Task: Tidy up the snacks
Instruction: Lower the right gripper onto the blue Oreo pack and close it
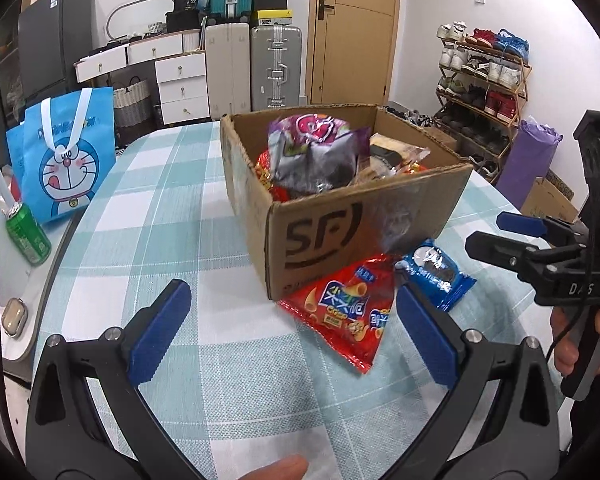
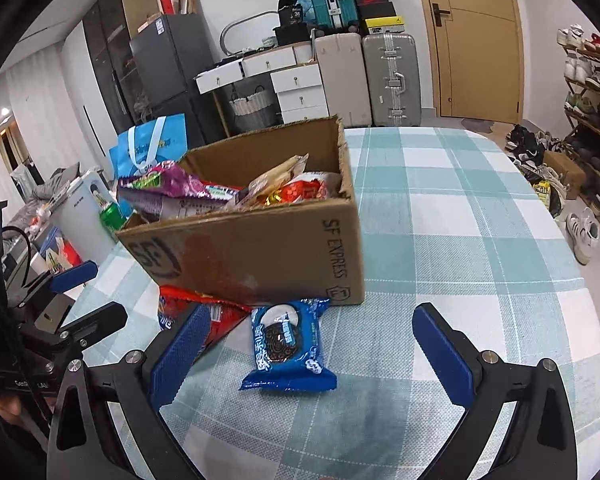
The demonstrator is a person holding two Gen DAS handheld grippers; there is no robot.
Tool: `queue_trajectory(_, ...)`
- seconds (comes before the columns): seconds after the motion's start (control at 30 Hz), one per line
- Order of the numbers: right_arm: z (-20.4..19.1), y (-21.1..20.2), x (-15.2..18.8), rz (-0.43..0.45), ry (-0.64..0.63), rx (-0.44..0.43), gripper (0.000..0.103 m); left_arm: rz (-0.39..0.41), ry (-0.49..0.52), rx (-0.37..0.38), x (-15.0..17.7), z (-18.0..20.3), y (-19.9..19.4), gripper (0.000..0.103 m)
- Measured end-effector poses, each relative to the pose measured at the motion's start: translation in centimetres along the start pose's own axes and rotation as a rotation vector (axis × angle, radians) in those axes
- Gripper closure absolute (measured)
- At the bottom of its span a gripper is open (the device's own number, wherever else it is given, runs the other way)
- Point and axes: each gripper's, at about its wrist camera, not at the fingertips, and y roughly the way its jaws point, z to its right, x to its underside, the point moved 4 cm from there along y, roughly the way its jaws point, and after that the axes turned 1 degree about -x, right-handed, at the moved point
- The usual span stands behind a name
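With the cardboard box (image 1: pixel 340 216) already heaped, two packets remain on the checked surface (image 2: pixel 460 240) just near of it, so next the left gripper (image 1: pixel 292 332), fingers apart and empty, should close on the red crisp packet (image 1: pixel 348 312) while the right gripper (image 2: pixel 312 352), fingers likewise apart, straddles the blue cookie packet (image 2: pixel 288 348).

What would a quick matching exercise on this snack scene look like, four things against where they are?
Things:
1. red chip bag
2. blue cookie pack
3. purple snack bag
4. green can

Places:
A. inside the cardboard box
B. between the right gripper fingers
C. on the white ledge beside the table
D. against the box's front, partly underneath

Pairs: 1-D, 2-B, 3-A, 4-C
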Motion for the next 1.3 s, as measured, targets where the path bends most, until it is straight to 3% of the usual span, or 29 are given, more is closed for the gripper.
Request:
queue_trajectory(0.33,-0.2,1.8,1.1,-0.07,-0.004,-0.008,0.001,-0.057,-0.046,-0.008,0.9,-1.8,2.8,0.001)
queue_trajectory(0.7,0.0,4.3,2.5,-0.155,-0.047,0.059,0.001,-0.123,-0.046,0.004,1.9,-2.6,5.8,0.001)
queue_trajectory(0.83,0.0,5.2,2.8,-0.159,-0.056,0.099,0.001,-0.126,-0.049,0.012,2.0,-2.6,6.2,0.001)
queue_trajectory(1.17,-0.7,5.9,2.9,-0.167,-0.07,0.107,0.001,-0.133,-0.046,0.014,2.1,-2.5,6.2,0.001)
queue_trajectory(1.23,-1.1,5.7,3.2,-0.172,-0.069,0.1,0.002,-0.135,-0.047,0.013,2.2,-2.5,6.2,0.001)
queue_trajectory(1.3,-1.4,5.9,3.3,-0.182,-0.073,0.092,0.01,-0.136,-0.049,0.012,2.2,-2.5,6.3,0.001)
